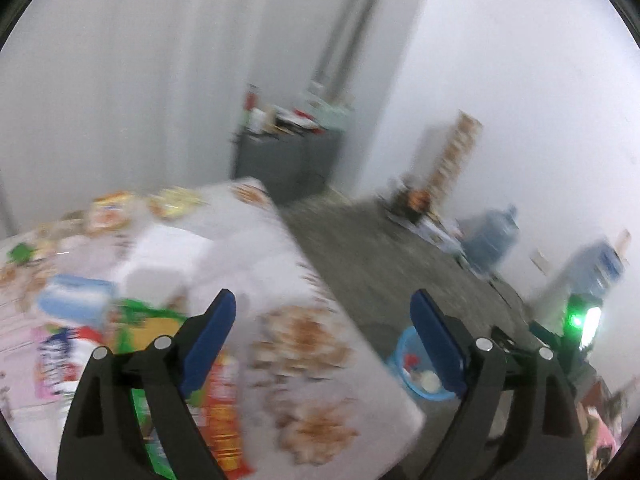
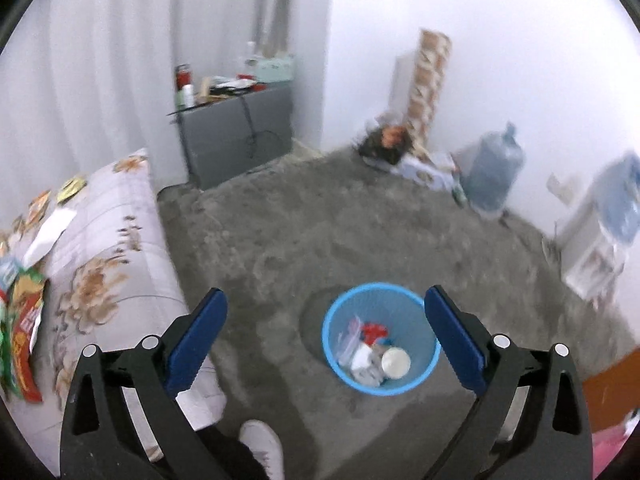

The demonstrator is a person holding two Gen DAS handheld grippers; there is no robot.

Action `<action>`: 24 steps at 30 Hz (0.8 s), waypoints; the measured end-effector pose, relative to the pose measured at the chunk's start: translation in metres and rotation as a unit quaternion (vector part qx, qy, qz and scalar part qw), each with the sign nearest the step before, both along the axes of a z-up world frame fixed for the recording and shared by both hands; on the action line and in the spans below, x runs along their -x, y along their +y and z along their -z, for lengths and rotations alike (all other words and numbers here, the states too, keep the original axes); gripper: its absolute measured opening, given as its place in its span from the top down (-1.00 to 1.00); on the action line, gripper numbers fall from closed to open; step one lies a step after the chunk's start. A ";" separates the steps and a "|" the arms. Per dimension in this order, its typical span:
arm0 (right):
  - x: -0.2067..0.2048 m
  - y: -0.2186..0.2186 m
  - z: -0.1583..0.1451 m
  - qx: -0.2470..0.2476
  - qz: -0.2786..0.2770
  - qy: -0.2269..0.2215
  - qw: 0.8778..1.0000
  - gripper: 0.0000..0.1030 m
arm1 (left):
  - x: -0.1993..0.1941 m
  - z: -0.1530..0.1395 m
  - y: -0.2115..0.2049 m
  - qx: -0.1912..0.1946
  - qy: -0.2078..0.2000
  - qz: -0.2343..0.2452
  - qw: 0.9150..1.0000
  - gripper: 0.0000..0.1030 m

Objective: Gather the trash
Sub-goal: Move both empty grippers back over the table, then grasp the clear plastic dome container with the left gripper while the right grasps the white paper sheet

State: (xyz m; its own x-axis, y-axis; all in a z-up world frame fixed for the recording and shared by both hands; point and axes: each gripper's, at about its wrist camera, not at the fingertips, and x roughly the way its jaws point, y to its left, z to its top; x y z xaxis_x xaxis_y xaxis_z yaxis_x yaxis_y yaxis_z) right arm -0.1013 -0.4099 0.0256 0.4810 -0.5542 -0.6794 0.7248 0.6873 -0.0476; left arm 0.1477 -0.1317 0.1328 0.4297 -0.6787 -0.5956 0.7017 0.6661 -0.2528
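While both the left gripper (image 1: 323, 344) and the right gripper (image 2: 326, 334) are seen wide open and empty, a drop into the blue bin (image 2: 379, 344) seems finished, and next a wrapper (image 1: 224, 400) on the bed (image 1: 340, 364) must be reached.

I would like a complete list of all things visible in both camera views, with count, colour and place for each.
bin: one, blue, on the grey carpet, trash inside
bed: one, floral cover, left
snack wrappers: several, red, green and yellow, on the bed
cabinet: one, grey, by the curtain, clutter on top
water jugs: two, pale blue, by the right wall
shoe: one, white, bottom edge
left gripper: black with blue pads, open, empty
right gripper: same, open, above the bin
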 end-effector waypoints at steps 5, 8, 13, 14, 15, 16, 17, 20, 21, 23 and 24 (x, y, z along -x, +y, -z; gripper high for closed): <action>-0.037 0.024 -0.019 0.000 -0.087 -0.012 0.996 -0.84 | -0.026 -0.007 0.078 0.015 -0.010 -0.090 0.996 -0.71; -0.059 0.040 -0.031 -0.017 -0.143 -0.040 0.989 -0.84 | -0.035 -0.004 0.110 0.014 -0.009 -0.127 0.992 -0.72; -0.099 0.056 -0.042 -0.111 -0.221 -0.093 0.965 -0.84 | -0.053 0.007 0.148 0.020 0.012 -0.177 0.984 -0.71; -0.107 0.057 -0.042 -0.134 -0.230 -0.096 0.959 -0.84 | -0.058 0.010 0.155 0.021 0.017 -0.183 0.983 -0.71; -0.114 0.058 -0.041 -0.149 -0.234 -0.095 0.956 -0.84 | -0.063 0.013 0.160 0.021 0.021 -0.188 0.982 -0.71; -0.125 0.059 -0.039 -0.173 -0.241 -0.093 0.951 -0.84 | -0.066 0.015 0.164 0.021 0.023 -0.191 0.981 -0.71; -0.132 0.060 -0.037 -0.188 -0.245 -0.092 0.947 -0.84 | -0.071 0.018 0.169 0.021 0.025 -0.196 0.980 -0.71; -0.155 0.068 -0.033 -0.223 -0.250 -0.085 0.938 -0.84 | -0.084 0.027 0.181 0.019 0.033 -0.213 0.976 -0.71; -0.164 0.070 -0.031 -0.233 -0.252 -0.082 0.936 -0.84 | -0.087 0.029 0.183 0.019 0.035 -0.217 0.975 -0.71; -0.173 0.076 -0.027 -0.246 -0.254 -0.076 0.932 -0.84 | -0.096 0.034 0.190 0.020 0.041 -0.223 0.974 -0.71; -0.180 0.078 -0.025 -0.254 -0.256 -0.072 0.930 -0.84 | -0.101 0.036 0.193 0.019 0.044 -0.225 0.973 -0.71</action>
